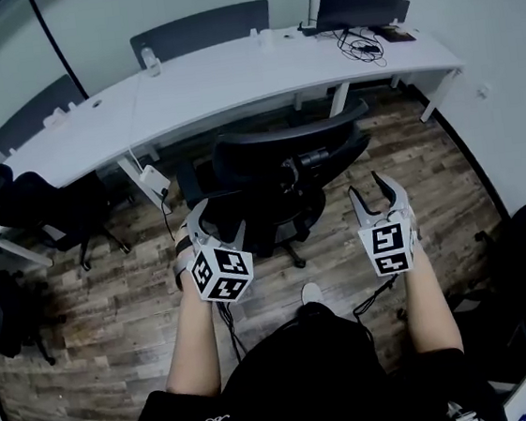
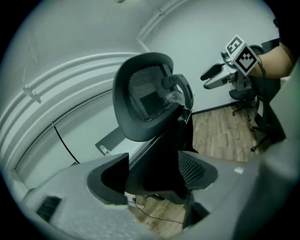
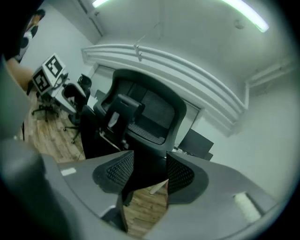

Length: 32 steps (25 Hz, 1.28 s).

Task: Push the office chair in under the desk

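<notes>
the office chair [image 1: 282,170] stands on the wooden floor [image 1: 123,306] just in front of the long white curved counter [image 1: 230,86], with its black backrest turned toward the person. its seat is near the counter's edge, between two of the white legs. whether any part of it is already beneath the top cannot be told.

the left gripper [image 1: 216,224] is held just behind the left side of the backrest with its jaws spread wide. in the left gripper view the dark frame of the chair shows through the gap, and neither pad presses on it. the right gripper [image 1: 377,197] is on the right side of the chair, a little apart from it. its jaws are also well apart and hold nothing; its own view looks through the gap at the mesh back. both marker cubes face up toward the head camera, and the person's bare forearms [image 1: 198,340] reach forward behind them.

a dark monitor [image 1: 357,1] and a tangle of cables [image 1: 358,48] sit at the right end of the counter. a second black chair [image 1: 26,199] stands at the left.
</notes>
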Tool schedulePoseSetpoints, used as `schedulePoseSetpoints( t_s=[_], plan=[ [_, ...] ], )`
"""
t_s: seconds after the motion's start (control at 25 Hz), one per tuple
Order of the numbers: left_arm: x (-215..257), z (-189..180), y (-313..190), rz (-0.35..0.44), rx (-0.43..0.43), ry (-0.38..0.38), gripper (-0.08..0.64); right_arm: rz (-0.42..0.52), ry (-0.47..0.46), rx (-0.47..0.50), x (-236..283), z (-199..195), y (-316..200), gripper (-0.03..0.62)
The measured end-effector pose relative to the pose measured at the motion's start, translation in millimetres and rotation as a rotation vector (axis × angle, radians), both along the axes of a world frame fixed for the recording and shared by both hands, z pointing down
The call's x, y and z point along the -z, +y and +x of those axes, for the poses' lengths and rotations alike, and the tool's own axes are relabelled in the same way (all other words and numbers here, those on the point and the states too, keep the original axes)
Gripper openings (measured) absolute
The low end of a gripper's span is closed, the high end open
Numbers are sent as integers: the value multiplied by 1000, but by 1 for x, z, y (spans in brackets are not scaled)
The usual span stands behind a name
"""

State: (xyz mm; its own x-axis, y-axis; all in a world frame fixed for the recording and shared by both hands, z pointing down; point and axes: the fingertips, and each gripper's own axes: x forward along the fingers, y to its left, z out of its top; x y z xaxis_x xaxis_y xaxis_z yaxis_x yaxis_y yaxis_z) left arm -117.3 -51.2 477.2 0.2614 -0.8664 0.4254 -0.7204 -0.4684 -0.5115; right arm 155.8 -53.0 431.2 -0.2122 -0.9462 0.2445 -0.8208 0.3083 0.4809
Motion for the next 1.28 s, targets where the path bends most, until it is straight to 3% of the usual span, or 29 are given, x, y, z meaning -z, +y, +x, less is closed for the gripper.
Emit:
schedulePoseSetpoints(
  t_s=[0.2, 0.4, 0.8, 1.28],
  plan=[
    [-13, 1, -34, -16, 31, -159, 359, -59, 255, 11, -34, 37, -61, 251],
    [-26, 1, -55, -55, 90, -161, 354, -66, 417, 44, -54, 54, -111, 275],
    [-36, -2, -75, -81, 131, -201, 347, 5, 480, 126, -68, 57, -147, 239],
    [-38, -6, -93, -101, 171, -247, 345, 35, 526, 216, -67, 58, -165, 245]
  ],
)
